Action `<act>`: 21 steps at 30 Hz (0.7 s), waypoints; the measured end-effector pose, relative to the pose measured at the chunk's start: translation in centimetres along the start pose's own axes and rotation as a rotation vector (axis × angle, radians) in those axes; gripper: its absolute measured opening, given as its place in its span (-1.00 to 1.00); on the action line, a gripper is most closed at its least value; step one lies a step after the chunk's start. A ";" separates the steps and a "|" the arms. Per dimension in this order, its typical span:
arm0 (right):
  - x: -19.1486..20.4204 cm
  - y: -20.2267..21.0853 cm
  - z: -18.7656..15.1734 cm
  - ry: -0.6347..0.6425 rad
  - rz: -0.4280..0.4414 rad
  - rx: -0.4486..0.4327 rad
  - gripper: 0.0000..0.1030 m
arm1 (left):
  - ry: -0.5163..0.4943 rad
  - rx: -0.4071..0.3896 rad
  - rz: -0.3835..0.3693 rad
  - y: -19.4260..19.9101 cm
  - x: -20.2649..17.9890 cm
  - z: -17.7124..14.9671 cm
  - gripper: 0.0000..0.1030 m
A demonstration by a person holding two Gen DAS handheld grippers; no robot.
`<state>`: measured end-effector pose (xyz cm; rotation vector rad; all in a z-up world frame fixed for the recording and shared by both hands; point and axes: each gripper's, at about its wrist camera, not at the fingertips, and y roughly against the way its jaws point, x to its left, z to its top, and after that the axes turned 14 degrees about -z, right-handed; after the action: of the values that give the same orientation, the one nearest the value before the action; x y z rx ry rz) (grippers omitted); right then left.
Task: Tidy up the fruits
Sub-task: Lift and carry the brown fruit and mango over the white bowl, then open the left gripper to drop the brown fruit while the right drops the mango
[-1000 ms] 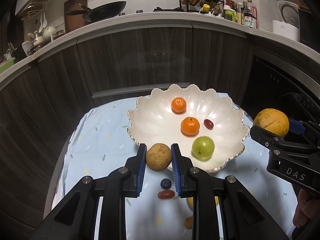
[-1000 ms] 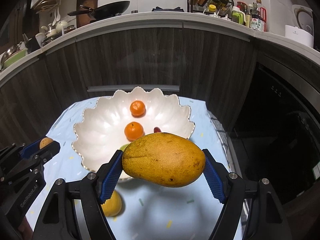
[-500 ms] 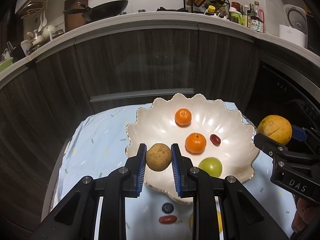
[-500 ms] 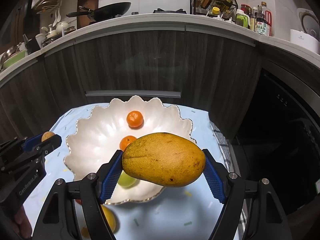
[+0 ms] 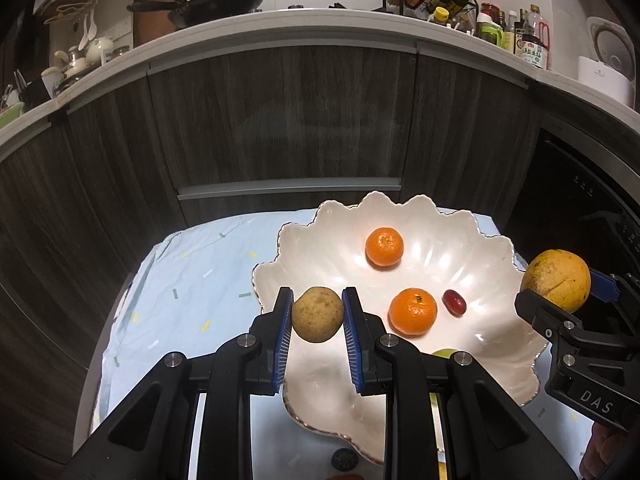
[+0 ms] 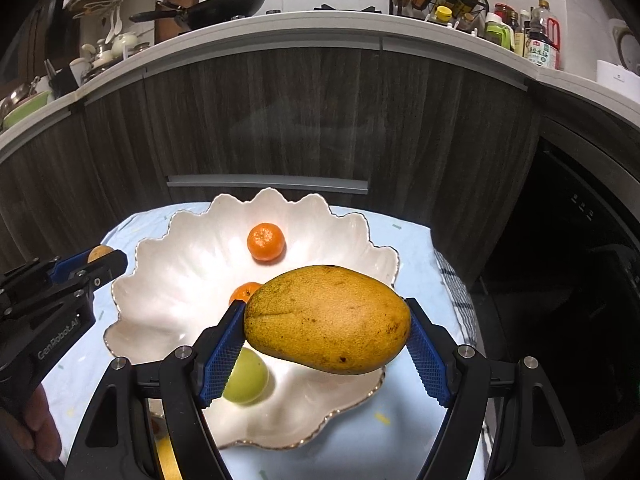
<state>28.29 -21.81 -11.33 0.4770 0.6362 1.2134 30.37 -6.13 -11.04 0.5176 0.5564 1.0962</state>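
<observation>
My left gripper (image 5: 317, 314) is shut on a small round brown fruit (image 5: 317, 314) and holds it above the near left rim of the white scalloped bowl (image 5: 312, 240). My right gripper (image 6: 327, 318) is shut on a large yellow mango (image 6: 327, 318) above the bowl's (image 6: 188, 224) near right side. In the bowl lie two mandarins (image 5: 384, 246) (image 5: 413, 311), a red grape (image 5: 454, 302) and a green fruit (image 6: 245, 376). The mango also shows at the right of the left wrist view (image 5: 556, 280).
The bowl stands on a light blue cloth (image 5: 192, 272) over a small table in front of dark cabinet doors (image 5: 280, 120). A dark blueberry (image 5: 344, 460) lies on the cloth near the bowl's front rim. A yellow fruit (image 6: 166, 456) lies below my right gripper.
Both grippers have moved forward with their fruits, coming over the bowl. The loose fruits on the cloth have slid down out of the left view.
</observation>
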 end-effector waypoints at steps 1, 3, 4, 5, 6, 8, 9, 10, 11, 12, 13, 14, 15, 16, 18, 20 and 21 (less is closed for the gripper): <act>0.1 -0.1 0.0 0.002 0.000 0.003 0.49 | 0.000 0.005 0.002 -0.2 0.1 0.0 -0.51; 0.2 -0.5 0.0 0.004 0.000 0.009 0.49 | 0.000 0.011 0.005 -0.6 0.3 -0.1 -0.51; 0.3 -0.6 0.0 0.004 0.000 0.011 0.49 | 0.000 0.014 0.005 -0.7 0.3 -0.2 -0.51; 0.4 -0.7 0.0 0.006 0.000 0.015 0.49 | 0.001 0.017 0.005 -0.9 0.4 -0.2 -0.51; 0.4 -0.9 -0.1 0.008 0.000 0.019 0.49 | 0.002 0.020 0.005 -1.1 0.5 -0.2 -0.51; 0.6 -1.1 -0.1 0.009 0.003 0.028 0.50 | 0.006 0.028 0.001 -1.4 0.6 -0.3 -0.51; 0.6 -1.2 -0.1 0.011 0.004 0.031 0.50 | 0.008 0.033 -0.001 -1.6 0.6 -0.3 -0.51; 0.7 -1.3 -0.1 0.012 0.004 0.033 0.50 | 0.009 0.036 -0.002 -1.7 0.6 -0.3 -0.51; 0.7 -1.4 0.0 0.013 0.003 0.035 0.50 | 0.009 0.041 -0.004 -1.8 0.6 -0.4 -0.51; 0.7 -1.4 0.0 0.013 0.002 0.038 0.50 | 0.009 0.047 -0.006 -2.0 0.6 -0.4 -0.51; 0.7 -1.5 0.0 0.013 0.002 0.039 0.50 | 0.009 0.049 -0.007 -2.1 0.6 -0.5 -0.51; 0.7 -1.6 0.1 0.017 -0.001 0.042 0.50 | 0.008 0.053 -0.007 -2.3 0.6 -0.5 -0.50; 0.7 -1.7 0.1 0.019 -0.003 0.045 0.50 | 0.006 0.055 -0.006 -2.4 0.6 -0.6 -0.50; 0.8 -1.8 0.1 0.026 -0.004 0.052 0.50 | 0.005 0.055 -0.001 -2.4 0.6 -0.6 -0.50; 0.9 -2.0 0.0 0.032 -0.004 0.064 0.50 | 0.008 0.061 0.006 -2.6 0.7 -0.8 -0.47; 0.9 -2.2 -0.2 0.033 -0.005 0.076 0.50 | 0.015 0.068 0.006 -2.8 0.8 -1.0 -0.32; 0.9 -2.3 -0.3 0.034 -0.005 0.083 0.50 | 0.015 0.068 0.010 -2.8 0.8 -1.1 -0.23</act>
<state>29.88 -21.59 -13.22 0.5245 0.7188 1.1960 31.81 -6.30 -13.73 0.5717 0.6065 1.0942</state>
